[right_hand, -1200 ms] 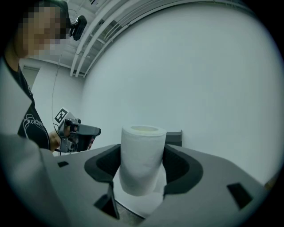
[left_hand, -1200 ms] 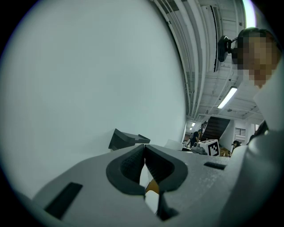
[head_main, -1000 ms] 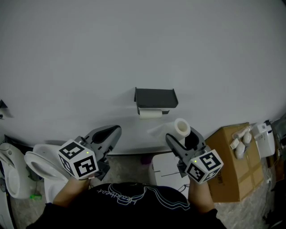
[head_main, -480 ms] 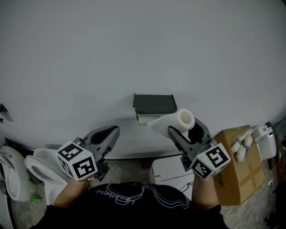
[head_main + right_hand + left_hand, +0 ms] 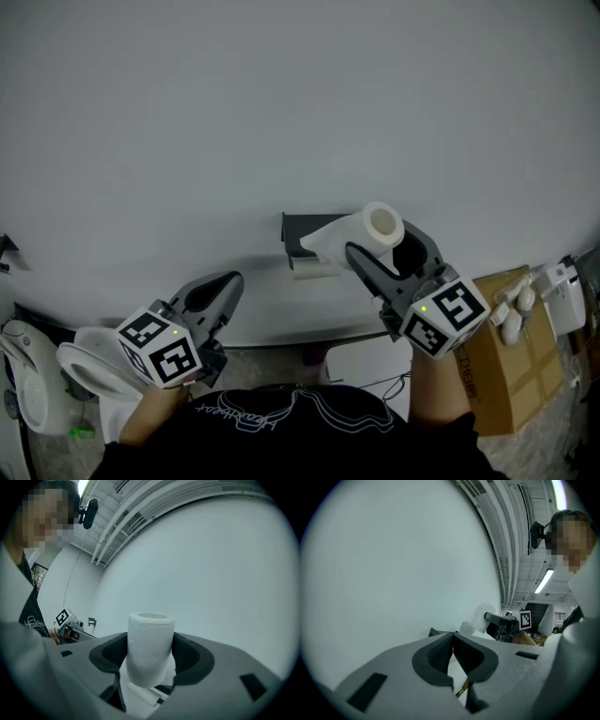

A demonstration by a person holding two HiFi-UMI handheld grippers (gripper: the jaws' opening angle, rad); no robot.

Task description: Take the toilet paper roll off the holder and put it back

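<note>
1. Your left gripper: jaws closed together, empty, low by the wall.
2. Holder: roll off it; put-back step seems in hand.
3. Your right gripper clamps the toilet paper roll, just beside the holder. Next, probably align and seat it.

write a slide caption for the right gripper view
Right claw closed on a white toilet paper roll, a loose sheet trailing beneath it, against a plain pale wall.
</note>
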